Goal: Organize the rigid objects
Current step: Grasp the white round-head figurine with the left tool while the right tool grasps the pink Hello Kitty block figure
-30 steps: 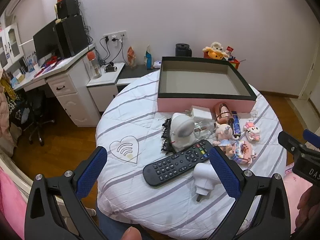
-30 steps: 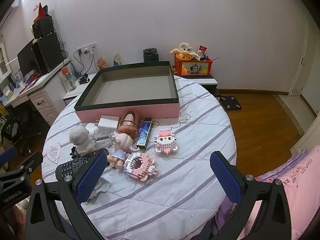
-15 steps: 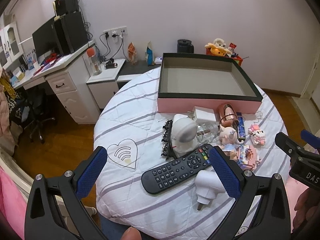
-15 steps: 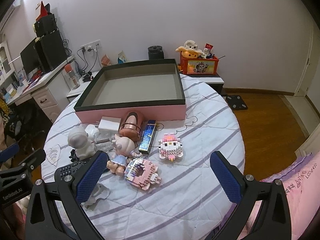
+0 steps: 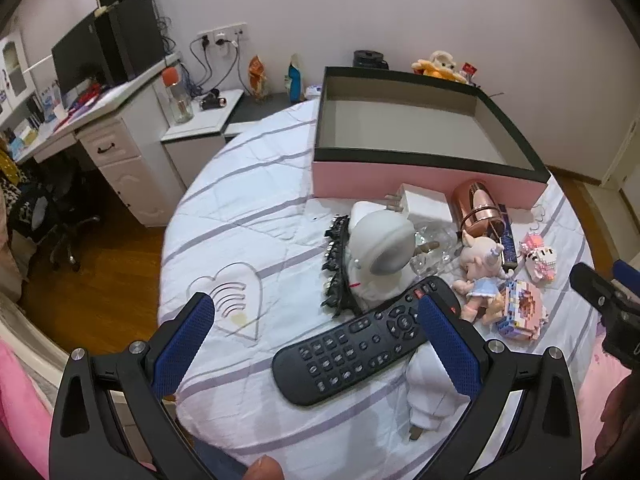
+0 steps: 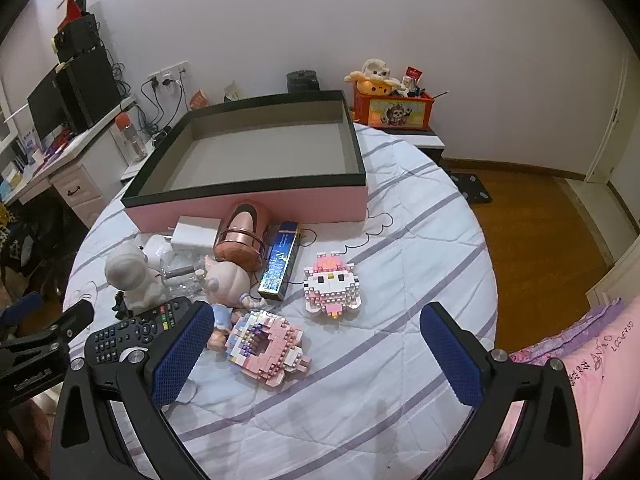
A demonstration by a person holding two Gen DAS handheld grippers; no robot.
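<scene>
My left tool hung wide open and empty over the remote, a flat black slab of rubbery buttons lying on the table's striped quilted cloth. My right tool gaped empty too, above a knobbly pink brick toy. Behind them sat the box, pink-walled, black-rimmed, grey inside, with nothing in it.
</scene>
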